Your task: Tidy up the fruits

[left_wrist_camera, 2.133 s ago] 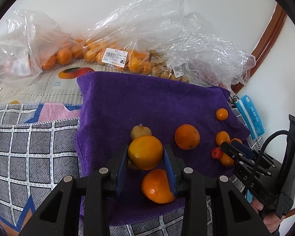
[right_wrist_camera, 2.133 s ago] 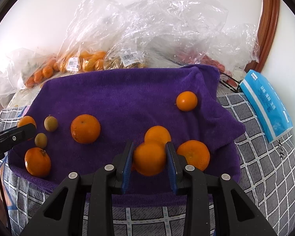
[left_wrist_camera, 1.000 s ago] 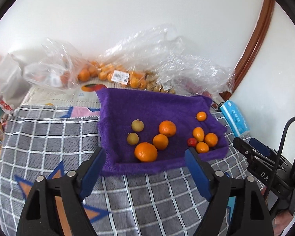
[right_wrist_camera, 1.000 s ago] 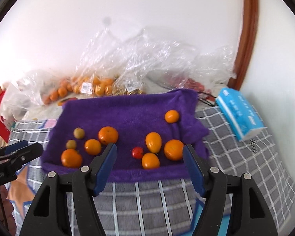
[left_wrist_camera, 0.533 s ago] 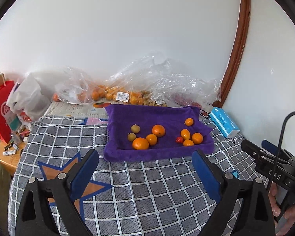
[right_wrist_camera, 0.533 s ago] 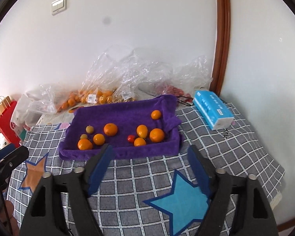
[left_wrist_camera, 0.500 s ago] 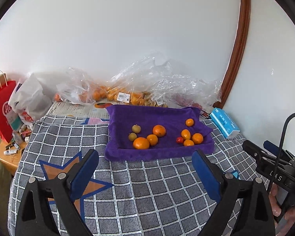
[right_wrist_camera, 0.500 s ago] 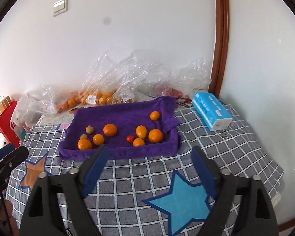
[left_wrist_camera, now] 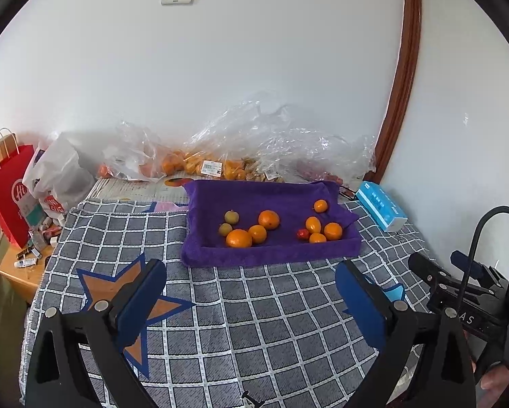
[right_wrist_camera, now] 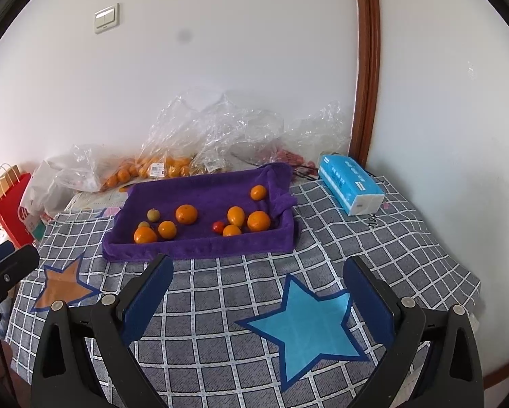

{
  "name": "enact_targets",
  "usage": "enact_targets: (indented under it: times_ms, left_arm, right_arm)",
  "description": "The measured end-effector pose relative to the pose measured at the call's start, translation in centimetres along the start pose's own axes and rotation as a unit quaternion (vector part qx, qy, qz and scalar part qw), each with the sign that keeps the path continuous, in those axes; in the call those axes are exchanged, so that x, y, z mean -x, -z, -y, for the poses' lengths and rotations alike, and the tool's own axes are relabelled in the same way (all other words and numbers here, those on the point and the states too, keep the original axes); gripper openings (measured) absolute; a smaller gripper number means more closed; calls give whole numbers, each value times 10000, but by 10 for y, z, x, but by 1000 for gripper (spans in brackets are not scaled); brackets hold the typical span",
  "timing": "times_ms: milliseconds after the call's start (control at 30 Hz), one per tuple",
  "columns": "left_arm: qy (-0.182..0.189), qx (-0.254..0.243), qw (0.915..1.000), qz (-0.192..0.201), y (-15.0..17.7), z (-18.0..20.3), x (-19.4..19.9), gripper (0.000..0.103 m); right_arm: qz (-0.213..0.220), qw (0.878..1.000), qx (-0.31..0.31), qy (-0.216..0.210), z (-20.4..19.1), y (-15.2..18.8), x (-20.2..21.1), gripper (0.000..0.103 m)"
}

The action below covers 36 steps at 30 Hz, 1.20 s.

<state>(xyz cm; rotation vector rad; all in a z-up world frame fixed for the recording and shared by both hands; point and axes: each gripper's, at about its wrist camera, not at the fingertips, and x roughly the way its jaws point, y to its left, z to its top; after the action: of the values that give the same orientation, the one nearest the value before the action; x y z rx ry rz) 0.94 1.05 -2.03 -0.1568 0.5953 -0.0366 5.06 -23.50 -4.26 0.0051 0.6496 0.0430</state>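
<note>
Both the left gripper (left_wrist_camera: 251,284) and right gripper (right_wrist_camera: 258,280), earlier gripping oranges, now hang back from the purple tray (left_wrist_camera: 271,256), fingers opening, empty.

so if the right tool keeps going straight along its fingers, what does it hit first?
Probably the checked cloth short of the purple tray: the right tool, jaws opening and empty, points downward at bare cloth. Depth is unclear; a shallower line would meet the tray's near wall.

Home: checked tablecloth (left_wrist_camera: 254,323), shopping bags (left_wrist_camera: 60,173)
</note>
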Motion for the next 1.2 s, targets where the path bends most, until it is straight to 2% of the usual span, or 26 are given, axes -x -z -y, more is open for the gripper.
enact_targets:
  times_ms: [1200]
  left_arm:
    - [7,-11,10000,-44,0,2,1,100]
  right_arm:
    - [-58,10000,-55,44,3,1,3,99]
